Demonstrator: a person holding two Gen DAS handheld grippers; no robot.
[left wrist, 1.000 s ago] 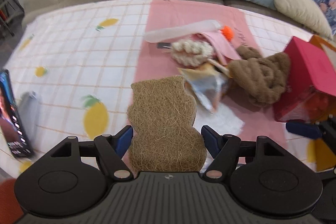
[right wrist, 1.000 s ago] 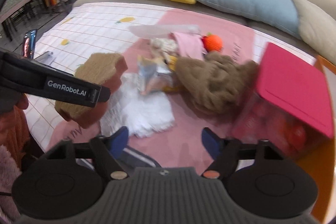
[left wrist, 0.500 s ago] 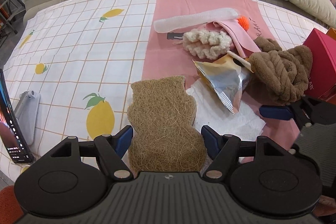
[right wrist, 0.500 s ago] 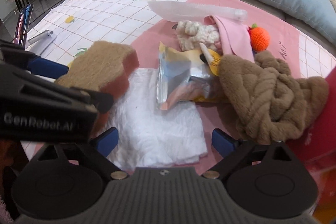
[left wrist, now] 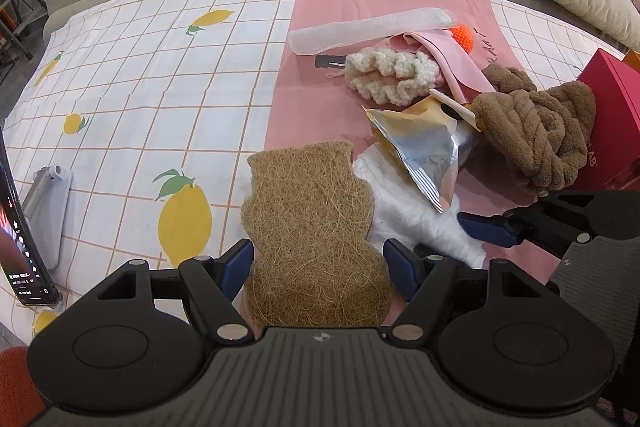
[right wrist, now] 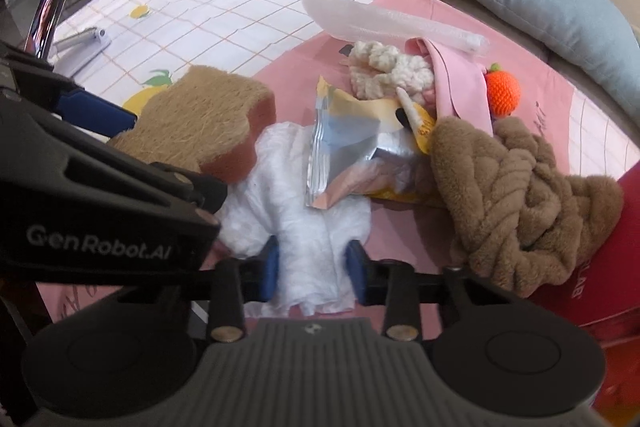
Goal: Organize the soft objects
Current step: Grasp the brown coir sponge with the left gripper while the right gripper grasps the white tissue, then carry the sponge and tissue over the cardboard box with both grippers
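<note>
At the bottom centre of the left wrist view, the left gripper [left wrist: 318, 269] clamps the bristly tan sponge [left wrist: 312, 227], its lower end hidden behind the gripper body. In the right wrist view, the right gripper [right wrist: 313, 273] is closing on the fluffy white cloth [right wrist: 304, 223] bunched between its pads, partly buried under a foil packet [right wrist: 344, 147] at mid-frame.

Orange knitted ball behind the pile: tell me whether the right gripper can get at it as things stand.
Probably not directly. The right gripper is closing on the white cloth, and the orange knitted ball sits beyond the brown knotted cushion and pink cloth.
</note>
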